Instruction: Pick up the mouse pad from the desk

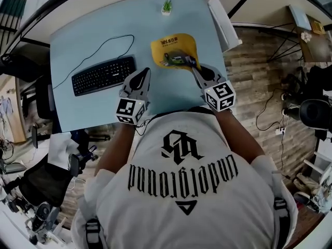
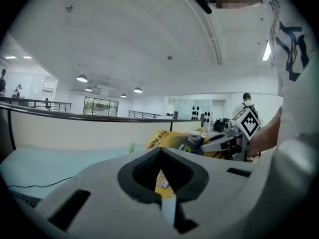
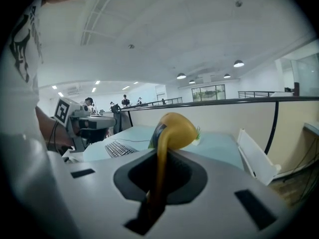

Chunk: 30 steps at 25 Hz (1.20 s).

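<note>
Gripping mouse pad (image 1: 174, 50) by near edge, right gripper (image 1: 195, 66) had jaws clamped shut on it, pad drooping above desk (image 1: 93, 40) near far right corner; left gripper (image 1: 143, 75) was closed, empty (pickup looked nearly done). Next move called for firm hold.

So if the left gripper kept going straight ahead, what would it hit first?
Probably the yellow mouse pad held by the right gripper: it shows straight beyond the left gripper, though depth is unclear.

1. Pale blue rectangular desk top (image 1: 93, 40), seen from above.
2. Black computer keyboard (image 1: 103, 75) lies flat toward the left front corner. Its thin black cable (image 1: 98, 48) loops across the desk's left half.
3. Small green plant in a white pot (image 1: 166, 7) stands upright at the far edge, right of middle.
</note>
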Tool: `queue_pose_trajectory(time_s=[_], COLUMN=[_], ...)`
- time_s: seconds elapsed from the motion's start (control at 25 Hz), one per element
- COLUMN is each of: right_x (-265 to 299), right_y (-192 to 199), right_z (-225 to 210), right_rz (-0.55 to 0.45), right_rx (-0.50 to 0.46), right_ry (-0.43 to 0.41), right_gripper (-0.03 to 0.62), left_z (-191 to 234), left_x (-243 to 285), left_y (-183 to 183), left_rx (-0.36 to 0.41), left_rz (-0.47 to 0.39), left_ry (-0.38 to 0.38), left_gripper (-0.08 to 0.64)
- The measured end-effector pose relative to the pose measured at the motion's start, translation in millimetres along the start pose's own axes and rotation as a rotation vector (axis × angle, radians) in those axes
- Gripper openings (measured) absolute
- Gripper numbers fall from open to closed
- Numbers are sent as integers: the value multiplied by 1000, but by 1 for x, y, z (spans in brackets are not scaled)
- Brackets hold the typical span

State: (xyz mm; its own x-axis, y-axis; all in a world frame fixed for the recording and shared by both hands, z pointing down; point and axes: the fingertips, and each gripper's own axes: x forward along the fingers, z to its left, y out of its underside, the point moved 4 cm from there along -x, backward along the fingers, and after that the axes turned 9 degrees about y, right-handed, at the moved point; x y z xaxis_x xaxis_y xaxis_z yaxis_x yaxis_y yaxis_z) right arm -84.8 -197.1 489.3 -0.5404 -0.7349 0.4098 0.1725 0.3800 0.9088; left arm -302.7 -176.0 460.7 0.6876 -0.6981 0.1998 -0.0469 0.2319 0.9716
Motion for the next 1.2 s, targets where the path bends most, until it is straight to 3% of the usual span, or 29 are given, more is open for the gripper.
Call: queue_pose_trajectory(time_s=[0.48,0.72,0.96,1.2], right_x=[-61,-100,-146,-190], right_y=[-30,-26,-14,4], right_z=[-35,-52,-68,-76], right_rz=[-108,-131,-144,-159], right_rx=[-34,-30,-39,-34], right_ry=[-25,-49,-65,-90], right_gripper=[25,25,25,25], left_z=[-58,-98,-153,-206], left_x=[1,4,6,5], left_y=[-34,-32,-38,-33], left_rx=[26,15,68,69], left_rz=[-59,-71,-94,-110], left_ry=[-74,-118,-137,-157], left_gripper=[8,8,8,8])
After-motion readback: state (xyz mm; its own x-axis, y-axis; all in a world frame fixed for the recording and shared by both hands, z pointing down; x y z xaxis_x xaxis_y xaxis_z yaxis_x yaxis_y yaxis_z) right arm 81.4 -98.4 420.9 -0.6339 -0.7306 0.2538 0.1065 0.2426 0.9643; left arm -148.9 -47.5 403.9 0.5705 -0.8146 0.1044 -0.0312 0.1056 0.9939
